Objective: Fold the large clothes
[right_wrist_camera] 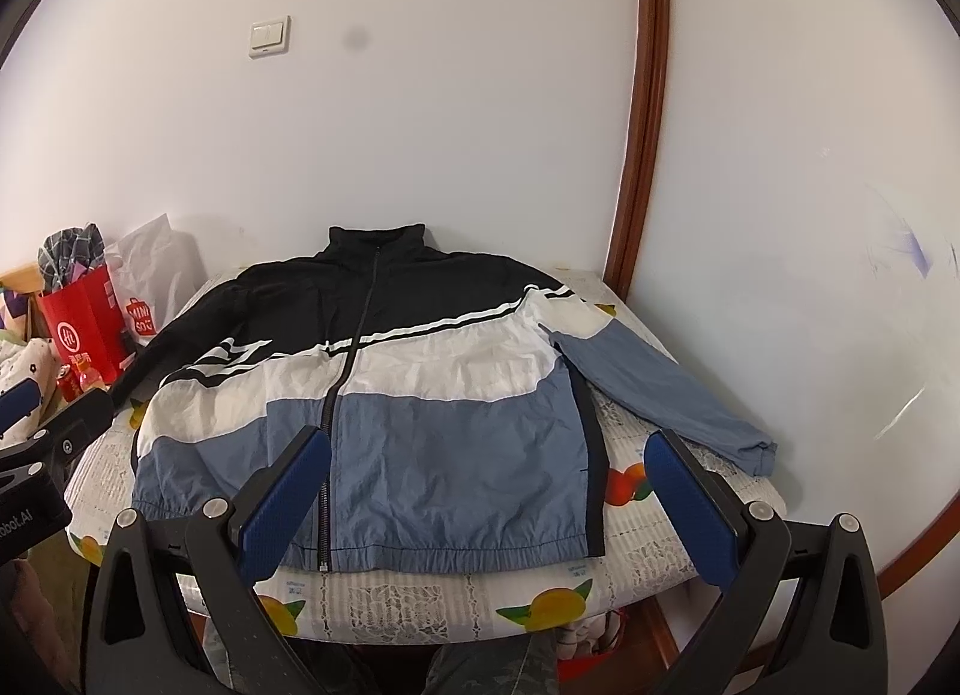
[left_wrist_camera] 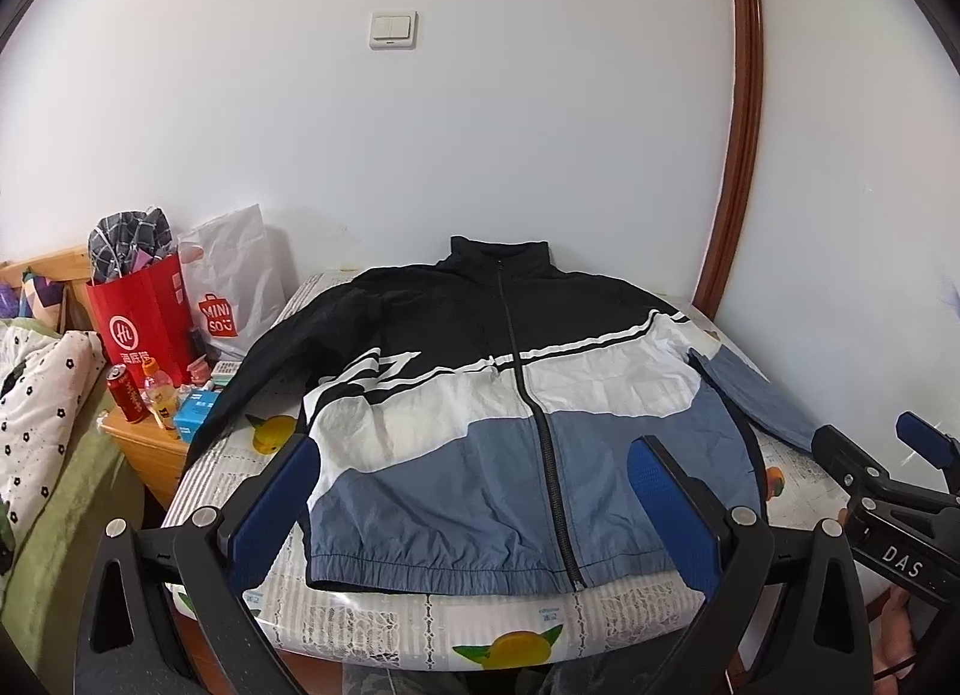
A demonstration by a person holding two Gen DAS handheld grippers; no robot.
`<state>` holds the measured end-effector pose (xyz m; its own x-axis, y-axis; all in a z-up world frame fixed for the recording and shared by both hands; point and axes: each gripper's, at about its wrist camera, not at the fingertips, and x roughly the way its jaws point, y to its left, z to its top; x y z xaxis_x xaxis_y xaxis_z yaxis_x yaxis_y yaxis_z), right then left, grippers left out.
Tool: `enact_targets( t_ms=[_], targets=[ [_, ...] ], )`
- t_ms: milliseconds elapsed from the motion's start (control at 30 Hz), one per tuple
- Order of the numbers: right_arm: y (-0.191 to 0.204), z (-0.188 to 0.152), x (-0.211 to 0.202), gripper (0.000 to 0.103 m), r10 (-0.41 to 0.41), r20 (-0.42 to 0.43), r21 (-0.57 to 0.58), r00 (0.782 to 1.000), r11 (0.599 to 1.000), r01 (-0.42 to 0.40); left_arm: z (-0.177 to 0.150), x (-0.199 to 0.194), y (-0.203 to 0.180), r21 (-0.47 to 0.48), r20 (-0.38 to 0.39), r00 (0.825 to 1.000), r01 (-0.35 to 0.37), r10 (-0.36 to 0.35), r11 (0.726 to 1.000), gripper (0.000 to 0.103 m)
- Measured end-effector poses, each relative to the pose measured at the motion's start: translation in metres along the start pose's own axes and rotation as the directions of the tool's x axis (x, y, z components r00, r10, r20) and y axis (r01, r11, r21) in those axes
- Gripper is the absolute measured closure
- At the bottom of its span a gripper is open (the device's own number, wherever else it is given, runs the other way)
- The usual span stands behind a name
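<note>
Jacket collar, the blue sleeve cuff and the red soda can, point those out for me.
Jacket collar (right_wrist_camera: 377, 242): right wrist view, black stand-up front.
Blue sleeve cuff (right_wrist_camera: 757, 451): right wrist view, gathered end.
Red soda can (left_wrist_camera: 125, 397): left wrist view, its side.

We see soft, even indoor light on the white wall (left_wrist_camera: 480, 155) — no glare, only faint shadows. Fisheye distortion bows the door frame (right_wrist_camera: 648, 125), and black vignetting fills the corners. A dim smudge (right_wrist_camera: 355, 39) marks the right lens — focus stays fairly sharp.

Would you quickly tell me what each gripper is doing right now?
Left gripper: open, holding nothing, above the jacket.
Right gripper: open, holding nothing.
</note>
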<state>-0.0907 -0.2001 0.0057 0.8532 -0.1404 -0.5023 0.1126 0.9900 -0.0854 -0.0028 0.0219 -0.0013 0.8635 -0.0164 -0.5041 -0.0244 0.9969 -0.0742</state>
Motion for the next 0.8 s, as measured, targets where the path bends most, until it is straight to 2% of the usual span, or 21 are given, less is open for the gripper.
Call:
enact_targets(
  t_ms=[167, 267, 367, 467, 633, 800],
  targets=[
    [-0.002, 0.002, 0.009, 0.0, 0.009, -0.01, 0.015, 1.0, 1.0, -0.009, 0.001, 0.003, 0.007, -0.005, 0.024, 0.999, 0.031, -0.03, 1.0, 0.0],
    [0.0, 0.003, 0.019, 0.0, 0.008, -0.025, 0.015, 1.0, 1.0, -0.008, 0.003, 0.012, 0.015, -0.038, 0.024, 1.0, -0.007, 0.008, 0.999, 0.0],
    [0.002, 0.003, 0.032, 0.0, 0.021, -0.044, 0.007, 0.999, 1.0, -0.021, 0.005, 0.024, 0.022, -0.054, -0.002, 1.0, 0.002, -0.003, 0.999, 0.0],
    [0.009, 0.004, 0.045, 0.0, 0.019, -0.061, -0.015, 0.998, 1.0, -0.02, 0.006, 0.036, 0.029, -0.055, -0.016, 0.999, -0.046, 0.045, 0.997, 0.0],
    [0.016, 0.005, 0.072, 0.0, 0.011, -0.078, -0.033, 0.997, 0.999, -0.013, 0.006, 0.066, 0.043, -0.057, -0.079, 0.995, -0.063, 0.059, 0.996, 0.0],
    [0.024, 0.001, 0.114, 0.0, -0.036, -0.124, -0.087, 0.992, 0.996, 0.025, 0.002, 0.1, 0.069, -0.082, -0.134, 0.988, -0.094, 0.083, 0.992, 0.001]
  ],
)
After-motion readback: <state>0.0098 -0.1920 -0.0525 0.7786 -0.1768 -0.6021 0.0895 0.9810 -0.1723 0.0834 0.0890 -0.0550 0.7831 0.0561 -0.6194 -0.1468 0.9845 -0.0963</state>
